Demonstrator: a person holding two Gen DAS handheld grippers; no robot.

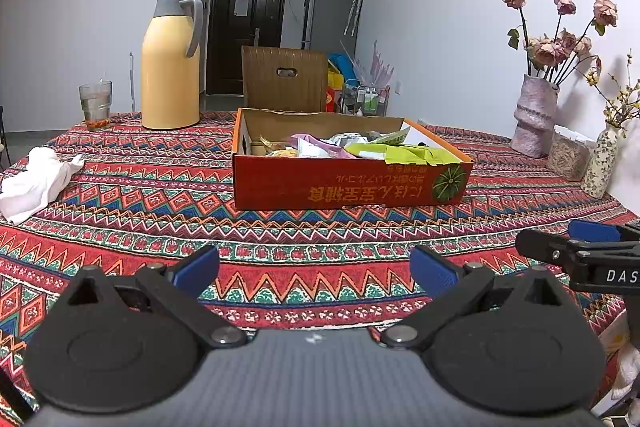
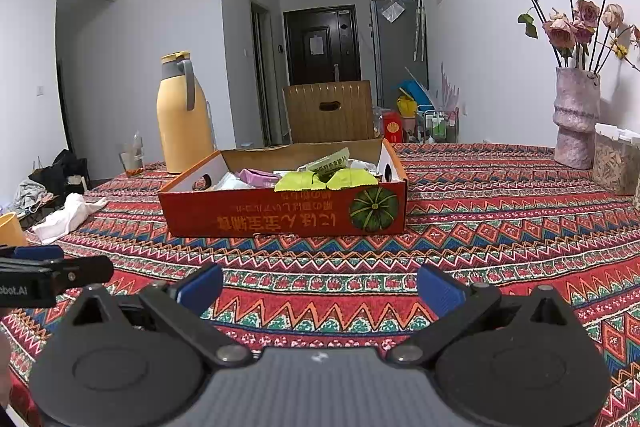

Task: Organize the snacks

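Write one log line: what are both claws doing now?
left claw: open, empty | right claw: open, empty | snack box: on tablecloth, untouched

The bench [image 1: 320, 239], draped in a red zigzag-patterned cloth, carries an open red cardboard box [image 1: 344, 183] of snack packets at its middle. Behind it to the left stand a yellow thermos jug [image 1: 170, 67] and a drinking glass [image 1: 95, 105]. A crumpled white cloth [image 1: 36, 183] lies at the left edge. Along the right wall stand a pink ceramic vase [image 1: 534, 115], a clear container [image 1: 568, 155] and a small floral vase [image 1: 602, 163].
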